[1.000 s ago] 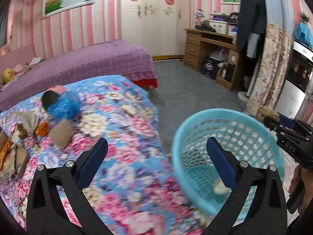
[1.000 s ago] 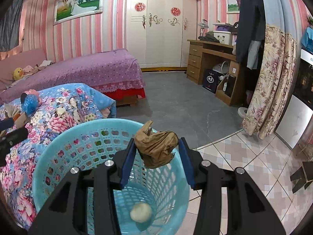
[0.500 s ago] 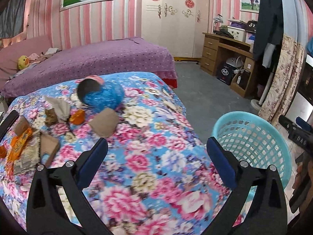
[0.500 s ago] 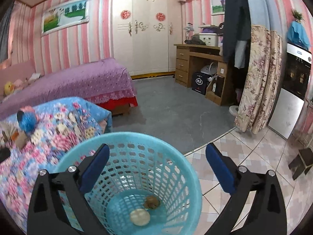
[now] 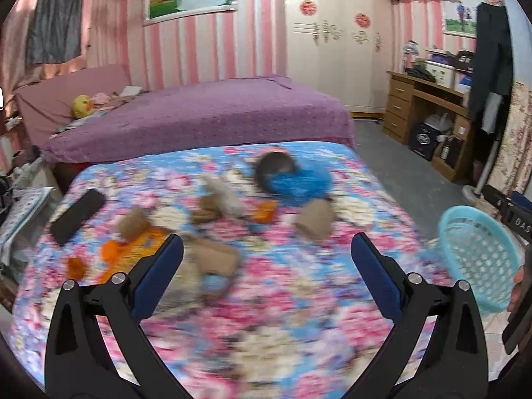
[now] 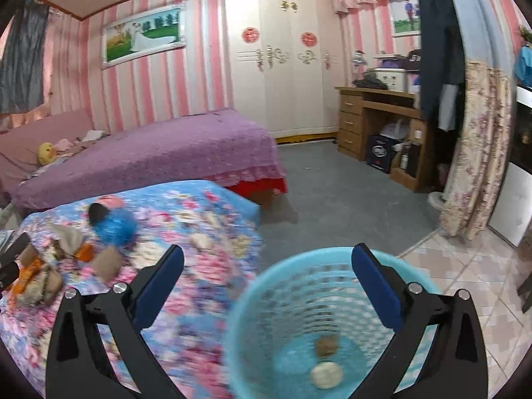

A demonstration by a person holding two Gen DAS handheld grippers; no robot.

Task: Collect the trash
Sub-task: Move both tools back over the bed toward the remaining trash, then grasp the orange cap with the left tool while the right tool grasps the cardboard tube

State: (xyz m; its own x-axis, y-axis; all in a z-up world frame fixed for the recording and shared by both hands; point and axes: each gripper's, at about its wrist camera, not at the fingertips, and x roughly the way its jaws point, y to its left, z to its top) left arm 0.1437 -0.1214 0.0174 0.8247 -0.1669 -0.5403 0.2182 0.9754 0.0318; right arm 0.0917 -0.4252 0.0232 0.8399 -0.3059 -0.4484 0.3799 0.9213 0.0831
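Observation:
Several crumpled brown paper wads [image 5: 314, 219] and orange wrappers [image 5: 133, 249] lie scattered on the floral bedspread [image 5: 282, 316], beside a blue bag [image 5: 299, 183]. My left gripper [image 5: 266, 276] hangs open above the bedspread with nothing between its fingers. The turquoise basket [image 5: 478, 259] stands at the bed's right side. In the right wrist view my right gripper [image 6: 266, 286] is open and empty over the basket's [image 6: 266, 302] near-left rim. A brown wad [image 6: 327, 345] and a pale ball [image 6: 326, 375] lie on the basket's bottom. The same litter [image 6: 108, 262] shows at the left.
A black remote [image 5: 78, 216] lies at the bedspread's left. A purple bed [image 5: 199, 116] stands behind, a wooden desk [image 5: 429, 106] and floral curtain [image 6: 475, 153] at the right. Grey floor [image 6: 332, 183] and tiles [image 6: 465, 266] lie beyond the basket. A hand [image 5: 522, 279] shows at the right edge.
My right gripper opened and the brown wad it held now lies in the basket. Both grippers swung left toward the bed; the basket slid to the right in both views.

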